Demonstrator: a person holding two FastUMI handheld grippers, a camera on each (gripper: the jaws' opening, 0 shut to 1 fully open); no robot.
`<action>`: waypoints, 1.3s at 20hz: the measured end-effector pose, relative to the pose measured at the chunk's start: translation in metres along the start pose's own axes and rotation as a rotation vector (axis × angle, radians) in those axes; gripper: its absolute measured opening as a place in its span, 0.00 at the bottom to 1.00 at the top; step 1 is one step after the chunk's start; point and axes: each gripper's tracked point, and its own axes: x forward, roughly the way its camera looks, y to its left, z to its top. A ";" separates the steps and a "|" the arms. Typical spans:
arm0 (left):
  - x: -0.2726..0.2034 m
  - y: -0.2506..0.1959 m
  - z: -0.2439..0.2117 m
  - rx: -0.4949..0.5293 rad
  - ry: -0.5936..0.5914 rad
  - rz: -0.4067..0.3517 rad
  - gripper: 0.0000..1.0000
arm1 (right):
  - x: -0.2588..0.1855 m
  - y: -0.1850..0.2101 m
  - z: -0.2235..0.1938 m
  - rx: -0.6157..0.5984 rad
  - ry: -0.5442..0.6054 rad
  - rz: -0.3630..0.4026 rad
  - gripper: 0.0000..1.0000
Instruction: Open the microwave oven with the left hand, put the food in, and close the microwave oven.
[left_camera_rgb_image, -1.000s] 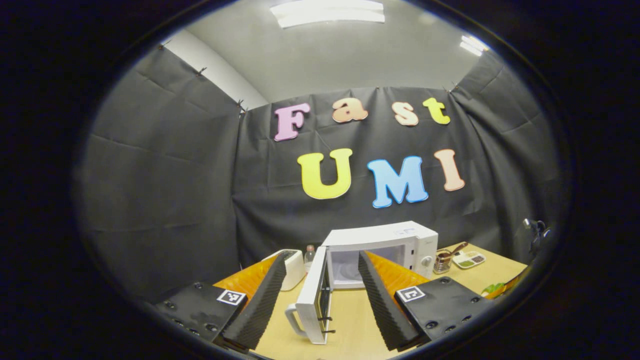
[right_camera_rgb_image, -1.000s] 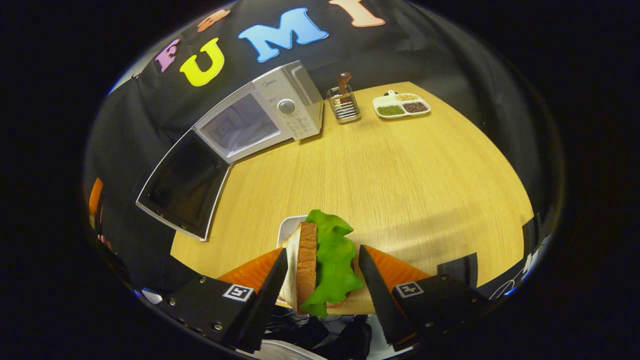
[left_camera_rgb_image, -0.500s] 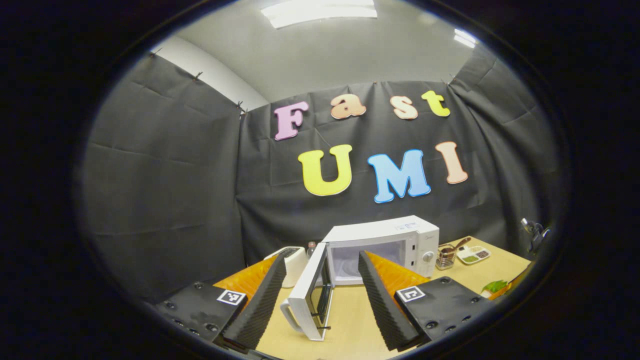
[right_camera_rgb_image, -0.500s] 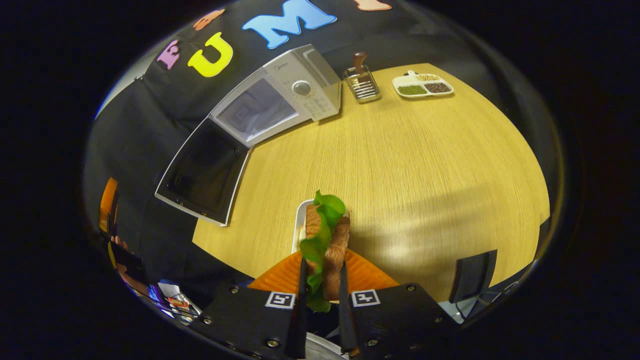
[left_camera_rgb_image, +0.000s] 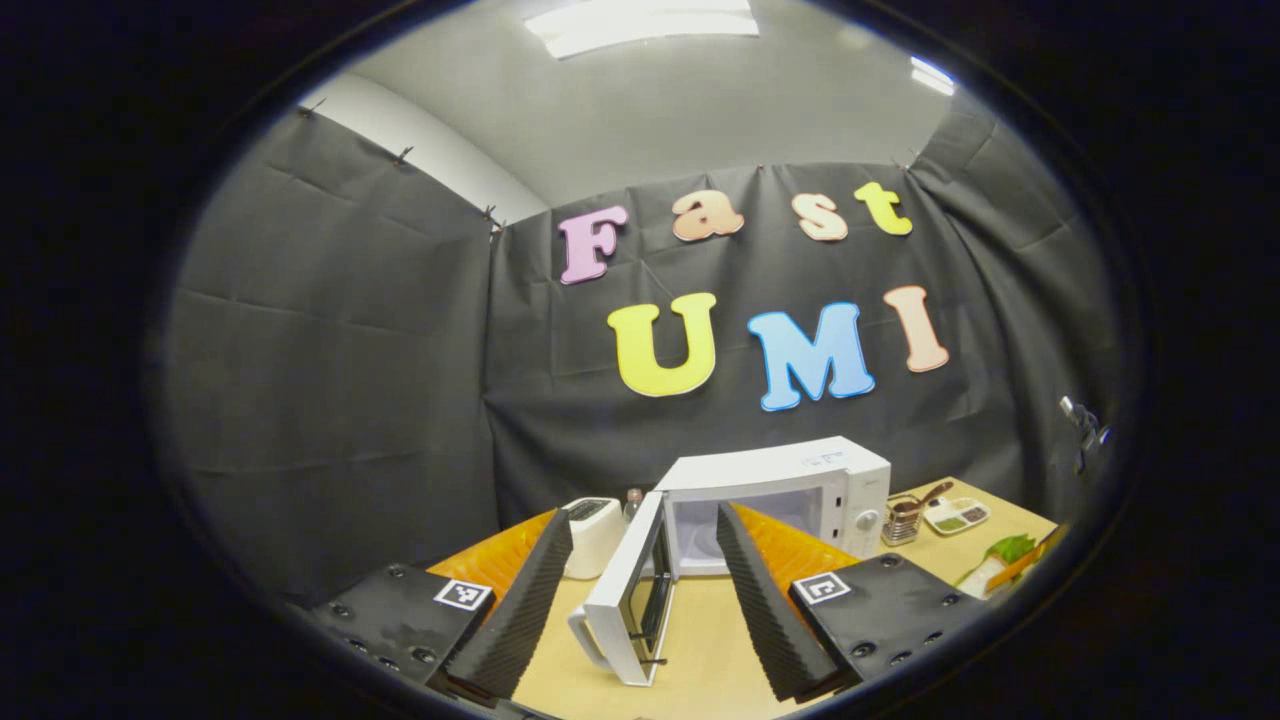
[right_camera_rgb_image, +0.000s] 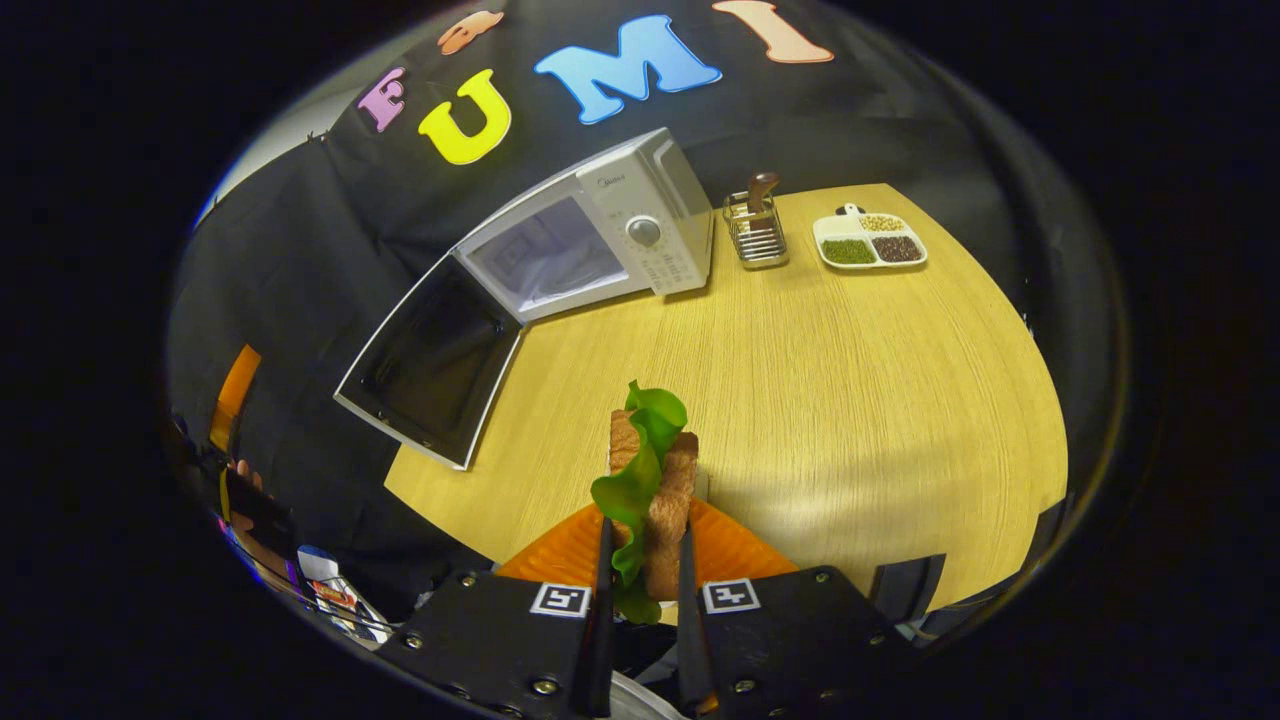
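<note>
Two fingers of my right gripper (right_camera_rgb_image: 640, 610) pinch the sandwich (right_camera_rgb_image: 652, 490); the left gripper (left_camera_rgb_image: 640, 600) is spread. Next I carry it into the open microwave (right_camera_rgb_image: 590, 245) ahead.

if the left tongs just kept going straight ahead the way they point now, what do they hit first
Most likely the open microwave door, which stands between the fingers of the open left tongs, ahead of the microwave cavity. Depth is hard to judge in the left gripper view.
</note>
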 end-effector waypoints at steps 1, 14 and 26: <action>0.004 0.000 0.000 -0.006 -0.001 -0.003 0.92 | 0.000 0.003 0.008 0.005 -0.013 0.001 0.27; 0.072 0.058 0.000 -0.040 -0.046 -0.027 0.94 | 0.058 0.090 0.090 -0.001 -0.165 0.018 0.26; 0.102 0.143 -0.029 -0.058 -0.008 0.023 0.94 | 0.149 0.158 0.136 0.051 -0.272 0.019 0.26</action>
